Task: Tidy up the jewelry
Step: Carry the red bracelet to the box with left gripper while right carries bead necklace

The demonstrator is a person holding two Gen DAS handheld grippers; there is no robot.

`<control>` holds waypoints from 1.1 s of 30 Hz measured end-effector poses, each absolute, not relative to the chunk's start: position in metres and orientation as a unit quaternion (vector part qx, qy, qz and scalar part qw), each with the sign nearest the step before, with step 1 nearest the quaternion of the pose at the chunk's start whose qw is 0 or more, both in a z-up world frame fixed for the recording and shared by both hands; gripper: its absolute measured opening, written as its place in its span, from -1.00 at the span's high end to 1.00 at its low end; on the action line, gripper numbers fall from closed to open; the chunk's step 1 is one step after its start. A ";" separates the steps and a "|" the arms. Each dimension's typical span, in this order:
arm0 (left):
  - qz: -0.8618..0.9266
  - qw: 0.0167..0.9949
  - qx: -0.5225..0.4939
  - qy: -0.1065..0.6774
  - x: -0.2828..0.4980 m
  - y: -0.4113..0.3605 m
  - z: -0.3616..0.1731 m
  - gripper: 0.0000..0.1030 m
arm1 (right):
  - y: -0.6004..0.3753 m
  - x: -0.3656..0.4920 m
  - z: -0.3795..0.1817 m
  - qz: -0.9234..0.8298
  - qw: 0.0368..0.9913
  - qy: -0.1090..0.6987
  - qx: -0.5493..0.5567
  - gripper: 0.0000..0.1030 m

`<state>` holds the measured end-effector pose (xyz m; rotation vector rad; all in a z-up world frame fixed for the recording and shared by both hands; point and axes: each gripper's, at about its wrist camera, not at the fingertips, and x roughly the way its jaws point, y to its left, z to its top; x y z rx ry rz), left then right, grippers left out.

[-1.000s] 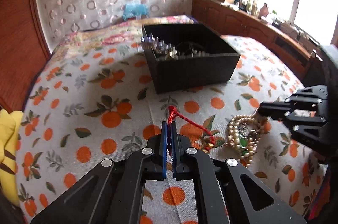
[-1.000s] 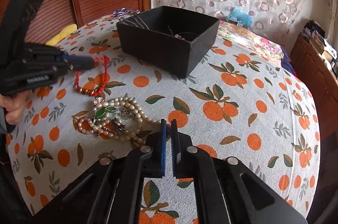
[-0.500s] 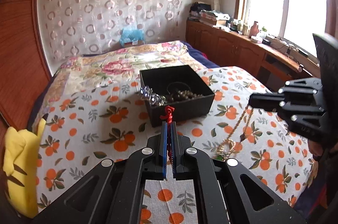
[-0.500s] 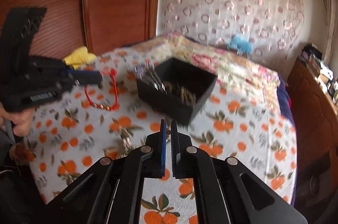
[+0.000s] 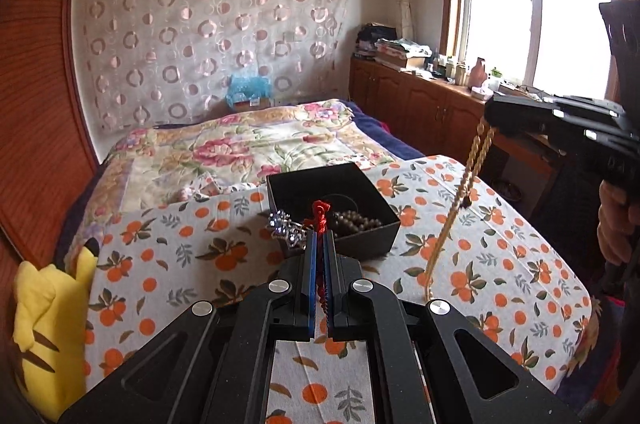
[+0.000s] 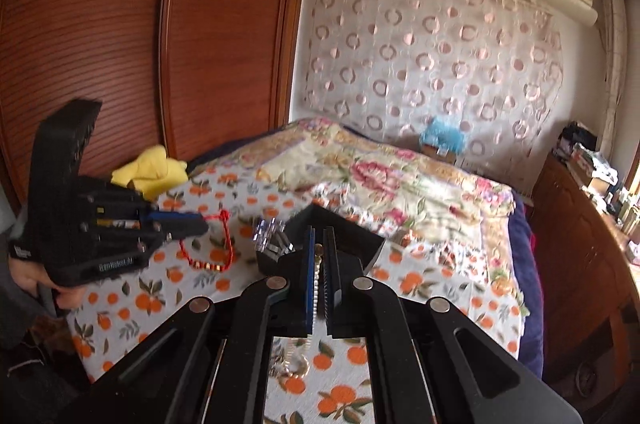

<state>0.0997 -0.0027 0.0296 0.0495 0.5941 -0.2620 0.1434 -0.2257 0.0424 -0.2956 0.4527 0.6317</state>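
Note:
My left gripper is shut on a red cord bracelet, held high above the bed; in the right wrist view the bracelet hangs in a loop from that gripper. My right gripper is shut on a pearl necklace, which hangs down below it; in the left wrist view the strand dangles from that gripper. A black open box sits on the orange-print cloth, holding dark beads and a sparkly silver piece on its rim.
A yellow plush toy lies at the bed's left edge. A floral quilt covers the far half of the bed. A wooden wardrobe stands to the left and a low wooden cabinet under the window.
Both grippers have risen well above the bed. The red bracelet and the pearl necklace have been lifted off the cloth and now hang in the air.

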 end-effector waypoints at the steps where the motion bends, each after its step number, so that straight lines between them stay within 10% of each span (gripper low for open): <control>1: -0.129 0.948 0.026 0.291 0.102 -0.004 0.031 0.96 | -0.226 0.146 0.047 0.305 0.916 0.217 -0.143 0.91; 33: -0.096 0.950 0.054 0.293 0.169 -0.005 0.048 0.96 | -0.201 0.257 0.074 0.246 0.939 0.212 -0.113 0.91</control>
